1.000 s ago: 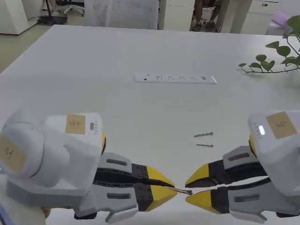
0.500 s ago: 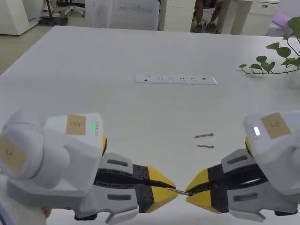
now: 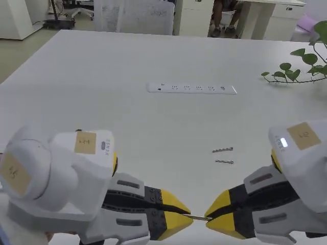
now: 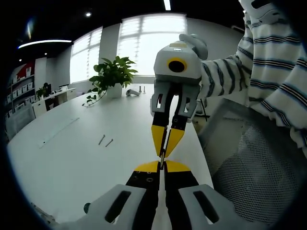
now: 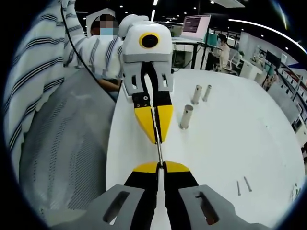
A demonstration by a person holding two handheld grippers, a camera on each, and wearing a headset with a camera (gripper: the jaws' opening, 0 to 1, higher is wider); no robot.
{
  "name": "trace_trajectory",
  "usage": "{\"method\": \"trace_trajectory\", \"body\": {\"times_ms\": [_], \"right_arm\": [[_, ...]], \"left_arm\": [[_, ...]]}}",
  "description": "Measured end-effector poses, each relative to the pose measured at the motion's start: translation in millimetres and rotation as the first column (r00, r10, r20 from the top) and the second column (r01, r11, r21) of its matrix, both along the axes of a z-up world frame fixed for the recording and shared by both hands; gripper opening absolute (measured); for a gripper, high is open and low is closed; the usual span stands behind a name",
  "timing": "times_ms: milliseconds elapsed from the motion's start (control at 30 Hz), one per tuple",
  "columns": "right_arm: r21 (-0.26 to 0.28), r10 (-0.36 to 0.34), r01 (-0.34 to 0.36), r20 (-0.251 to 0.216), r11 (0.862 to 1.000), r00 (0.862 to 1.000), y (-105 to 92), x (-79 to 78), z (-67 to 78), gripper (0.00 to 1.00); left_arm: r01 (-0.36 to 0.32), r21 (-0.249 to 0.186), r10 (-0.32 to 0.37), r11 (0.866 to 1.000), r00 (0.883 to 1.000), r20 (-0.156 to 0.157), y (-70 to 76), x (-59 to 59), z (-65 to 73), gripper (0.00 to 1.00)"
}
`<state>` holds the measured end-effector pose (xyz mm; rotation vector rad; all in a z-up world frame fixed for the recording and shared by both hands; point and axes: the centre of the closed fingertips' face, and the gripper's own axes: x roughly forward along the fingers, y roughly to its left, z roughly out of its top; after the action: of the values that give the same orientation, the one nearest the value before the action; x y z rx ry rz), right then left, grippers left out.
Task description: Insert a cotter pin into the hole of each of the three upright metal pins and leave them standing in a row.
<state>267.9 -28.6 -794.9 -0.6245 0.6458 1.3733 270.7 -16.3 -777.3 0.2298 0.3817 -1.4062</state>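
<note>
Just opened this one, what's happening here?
A person holds a gripper in each hand. The left tongs and right tongs, tip to tip above the white table, both pinch one thin metal cotter pin. Two more cotter pins lie loose on the table, and three upright metal pins stand on it.

Soft, even light from overhead fills the head view, leaving the white table (image 3: 153,61) bright with only faint shadows, though the thin cotter pin (image 3: 196,217) over the table's near edge looks soft, perhaps slightly out of focus. In the left gripper view the windows (image 4: 144,38) beyond the table's far end are blown out to white, backlighting the plant (image 4: 112,74) on it, and a ceiling strip light (image 4: 166,5) above glares. Both gripper views bow strongly toward their edges, and in the right gripper view the tabletop gleams against a dimmer room behind it.
</note>
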Motion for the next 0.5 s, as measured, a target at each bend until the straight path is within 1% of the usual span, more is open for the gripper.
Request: {"method": "trace_trajectory", "body": {"times_ms": [33,133,233,333,367,400,433,467,500], "right_arm": [[-0.001,0.004,-0.004,-0.004,1.000,1.000,-0.2,-1.0,-0.1,0.04],[0.004,0.014,-0.014,-0.013,1.000,1.000,-0.8,-3.0,1.2,0.04],[0.013,0.029,-0.029,-0.019,0.999,0.999,-1.2,-5.0,4.3,0.04],[0.014,0.033,-0.033,-0.032,0.999,0.999,-1.5,-6.9,5.8,0.04],[0.019,0.035,-0.035,-0.031,0.999,0.999,-1.3,-7.6,7.2,0.04],[0.027,0.038,-0.037,-0.032,0.999,0.999,-1.1,-8.3,8.8,0.04],[0.048,0.037,-0.034,-0.053,0.998,0.998,0.3,-10.5,11.7,0.04],[0.056,0.029,-0.025,-0.061,0.998,0.998,0.6,-10.4,13.4,0.04],[0.054,0.032,-0.029,-0.053,0.998,0.998,0.3,-10.1,14.0,0.04]], "left_arm": [[-0.001,-0.005,0.001,1.000,1.000,-0.018,-0.3,-1.3,-0.3,0.00],[0.008,-0.002,-0.008,1.000,1.000,-0.015,0.0,-2.5,-0.2,0.00],[0.016,0.002,-0.016,1.000,1.000,-0.023,0.3,-4.9,-1.0,0.01],[0.017,-0.008,-0.018,1.000,0.999,-0.038,0.1,-6.6,-0.2,0.01],[0.017,-0.008,-0.018,1.000,0.999,-0.036,0.4,-6.4,-0.2,0.01],[0.019,-0.003,-0.019,1.000,0.999,-0.039,0.9,-6.7,-1.1,0.00],[0.020,0.017,-0.019,1.000,0.999,-0.036,2.6,-6.8,-4.7,0.00],[0.020,0.018,-0.019,1.000,0.999,-0.041,2.3,-7.2,-5.7,0.00],[0.018,0.015,-0.017,1.000,0.999,-0.049,2.3,-7.9,-6.0,0.00]]}}
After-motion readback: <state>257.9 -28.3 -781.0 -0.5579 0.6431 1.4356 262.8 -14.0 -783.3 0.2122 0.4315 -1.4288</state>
